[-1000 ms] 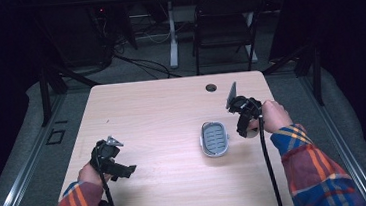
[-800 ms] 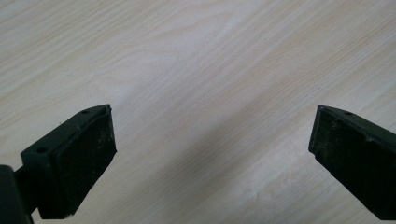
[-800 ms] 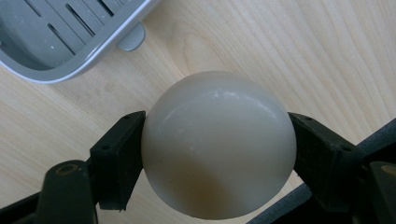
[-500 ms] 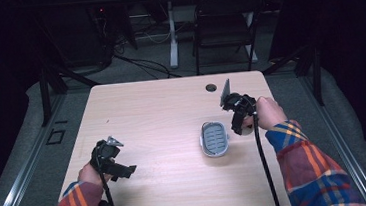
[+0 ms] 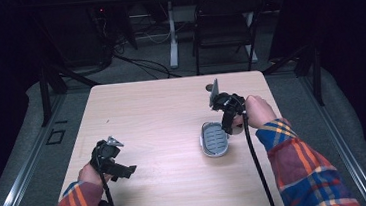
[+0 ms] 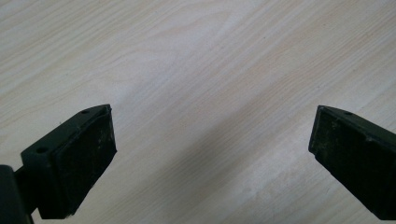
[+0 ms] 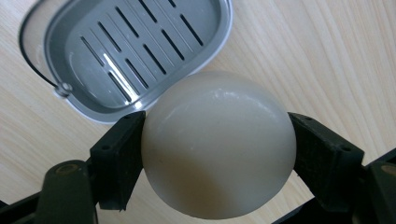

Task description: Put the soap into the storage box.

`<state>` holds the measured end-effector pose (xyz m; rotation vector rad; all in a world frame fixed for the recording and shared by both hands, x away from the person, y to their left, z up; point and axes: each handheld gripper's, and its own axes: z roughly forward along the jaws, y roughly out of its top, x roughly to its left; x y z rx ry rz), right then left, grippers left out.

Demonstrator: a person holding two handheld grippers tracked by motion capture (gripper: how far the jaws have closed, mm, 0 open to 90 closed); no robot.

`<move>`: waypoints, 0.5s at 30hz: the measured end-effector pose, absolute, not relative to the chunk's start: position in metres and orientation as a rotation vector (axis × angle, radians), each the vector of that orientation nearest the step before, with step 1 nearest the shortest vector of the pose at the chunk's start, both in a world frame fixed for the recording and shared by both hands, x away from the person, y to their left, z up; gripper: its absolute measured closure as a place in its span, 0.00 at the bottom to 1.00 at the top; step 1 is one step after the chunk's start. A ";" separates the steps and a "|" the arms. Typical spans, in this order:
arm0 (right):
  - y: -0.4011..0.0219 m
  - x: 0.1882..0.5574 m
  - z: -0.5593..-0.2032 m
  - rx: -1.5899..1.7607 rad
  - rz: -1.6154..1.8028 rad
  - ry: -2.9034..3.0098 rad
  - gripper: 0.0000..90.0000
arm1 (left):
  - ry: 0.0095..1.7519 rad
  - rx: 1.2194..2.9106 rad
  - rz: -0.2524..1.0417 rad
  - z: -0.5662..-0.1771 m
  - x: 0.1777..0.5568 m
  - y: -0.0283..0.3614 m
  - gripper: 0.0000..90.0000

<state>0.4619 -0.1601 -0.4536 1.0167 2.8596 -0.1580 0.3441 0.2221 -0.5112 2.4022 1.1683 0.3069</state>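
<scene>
Now your right claw (image 7: 217, 154) grips the cream soap ball (image 7: 218, 144), pads pressed on both its sides | ball hangs above the worktop (image 5: 162, 115), just beside the near rim of the grey slotted soap dish (image 7: 135, 46) | your left claw (image 6: 208, 158) stands wide open, nothing between its pads, over bare worktop

Dim lab or studio: bare wooden table (image 5: 163, 135), folding chair (image 5: 224, 26), floor cables (image 5: 142, 64), dark curtains (image 5: 346, 43).

Dark room; grey floor (image 5: 19, 147); folding chair (image 5: 222, 27), cables (image 5: 142, 64) behind wooden table (image 5: 162, 120).
</scene>
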 end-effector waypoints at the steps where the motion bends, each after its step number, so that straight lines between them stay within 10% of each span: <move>1: -0.158 0.462 -0.454 1.010 -0.156 2.862 0.26 | 1.168 2.403 0.308 -0.511 0.344 0.222 0.01; 15: -0.126 0.464 -0.462 0.933 -0.141 2.909 0.26 | 1.165 2.403 0.304 -0.511 0.344 0.222 0.01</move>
